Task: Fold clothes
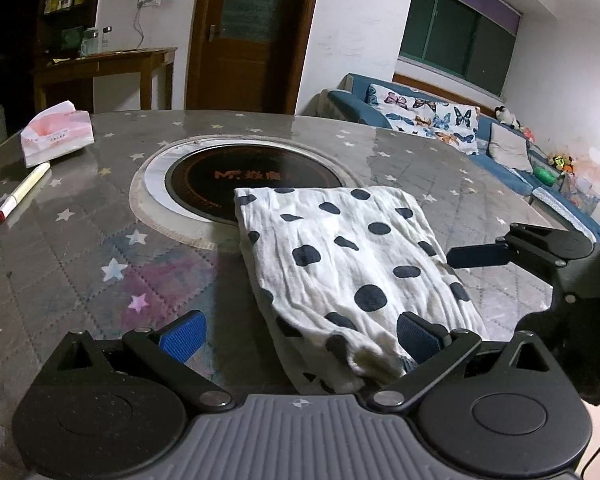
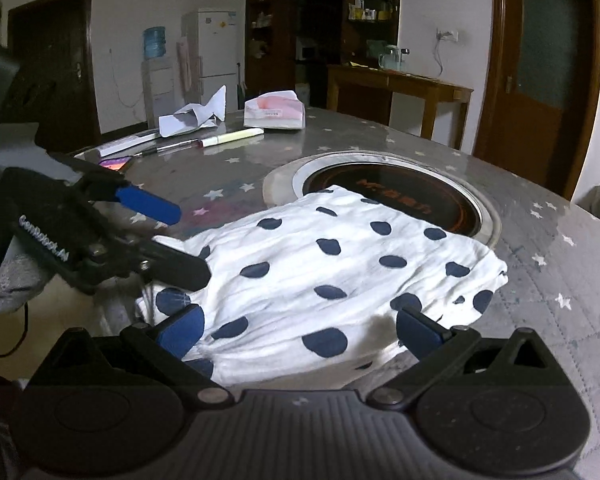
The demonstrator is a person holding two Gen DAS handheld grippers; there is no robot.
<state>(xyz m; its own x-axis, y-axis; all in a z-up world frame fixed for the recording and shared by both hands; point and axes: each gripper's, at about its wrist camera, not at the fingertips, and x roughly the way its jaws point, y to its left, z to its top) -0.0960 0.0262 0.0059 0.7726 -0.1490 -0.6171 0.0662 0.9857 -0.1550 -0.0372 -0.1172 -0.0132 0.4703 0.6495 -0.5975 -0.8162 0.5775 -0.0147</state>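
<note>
A white garment with dark blue dots (image 1: 340, 256) lies folded flat on the round table, partly over the black cooktop. It also shows in the right wrist view (image 2: 324, 264). My left gripper (image 1: 300, 336) is open, its jaws wide at the garment's near corner, holding nothing. My right gripper (image 2: 300, 332) is open at the garment's other near edge, jaws wide and empty. The right gripper shows in the left wrist view (image 1: 540, 252) beside the cloth, and the left gripper shows in the right wrist view (image 2: 168, 236), open over the cloth's left edge.
The table (image 1: 80, 264) has a grey star-patterned cover. A black inset cooktop (image 1: 236, 180) sits in the middle. A tissue pack (image 1: 56, 132) and a pen (image 1: 22, 192) lie at the far left, with papers (image 2: 192, 116) beyond. A blue sofa (image 1: 480, 136) stands behind.
</note>
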